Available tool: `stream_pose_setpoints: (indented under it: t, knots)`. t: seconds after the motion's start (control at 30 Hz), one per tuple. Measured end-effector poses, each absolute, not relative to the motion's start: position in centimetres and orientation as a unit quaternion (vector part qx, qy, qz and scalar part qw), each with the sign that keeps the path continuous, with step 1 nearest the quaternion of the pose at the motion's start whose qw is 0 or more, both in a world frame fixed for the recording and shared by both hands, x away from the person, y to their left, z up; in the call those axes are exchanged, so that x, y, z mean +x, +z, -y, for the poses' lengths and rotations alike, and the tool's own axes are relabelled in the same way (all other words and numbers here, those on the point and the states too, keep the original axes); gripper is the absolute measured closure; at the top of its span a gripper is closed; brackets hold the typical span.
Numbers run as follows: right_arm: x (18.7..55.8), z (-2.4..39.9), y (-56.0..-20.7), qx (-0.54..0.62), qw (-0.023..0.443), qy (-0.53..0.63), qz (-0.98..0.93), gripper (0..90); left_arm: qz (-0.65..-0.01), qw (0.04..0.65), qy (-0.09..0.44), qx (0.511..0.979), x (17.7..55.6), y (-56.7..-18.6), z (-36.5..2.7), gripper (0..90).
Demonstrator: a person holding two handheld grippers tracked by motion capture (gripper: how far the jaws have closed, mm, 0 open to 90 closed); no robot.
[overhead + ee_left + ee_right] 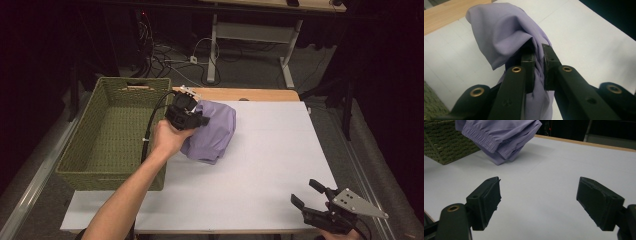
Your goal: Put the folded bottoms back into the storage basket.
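A folded lavender garment [212, 131] hangs in the air over the left part of the white table, beside the basket. My left gripper [186, 116] is shut on it, and in the left gripper view the cloth [506, 35] is pinched between the two black jaws, with the left gripper [539, 67] holding a bunched fold. From the right gripper view the garment [499, 135] shows an elastic band and hangs above the table top. My right gripper [306, 196] rests at the table's near right corner, and the right gripper [537, 200] stands wide open with nothing between its jaws.
A green woven basket [112, 135] stands at the table's left side, its corner [444, 142] near the hanging garment. The white table sheet [270, 150] covers a wooden top [240, 94]. Behind the table are desk legs and cables on the floor.
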State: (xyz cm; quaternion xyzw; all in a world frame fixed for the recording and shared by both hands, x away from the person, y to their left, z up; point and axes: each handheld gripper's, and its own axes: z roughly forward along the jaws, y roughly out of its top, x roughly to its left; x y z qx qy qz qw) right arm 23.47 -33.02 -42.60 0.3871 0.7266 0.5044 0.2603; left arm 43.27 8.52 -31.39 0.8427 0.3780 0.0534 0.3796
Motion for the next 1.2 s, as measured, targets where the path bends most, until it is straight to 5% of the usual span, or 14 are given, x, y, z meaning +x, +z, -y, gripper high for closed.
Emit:
stream_pose_setpoints:
  t: [1.2]
  knots:
    - [23.5, 32.9, -42.6, 0.385, 0.261, 0.504, -0.728, 19.9, -0.404, 0.417, 0.061, 0.812, 40.9, -26.6, -15.7, 80.7]
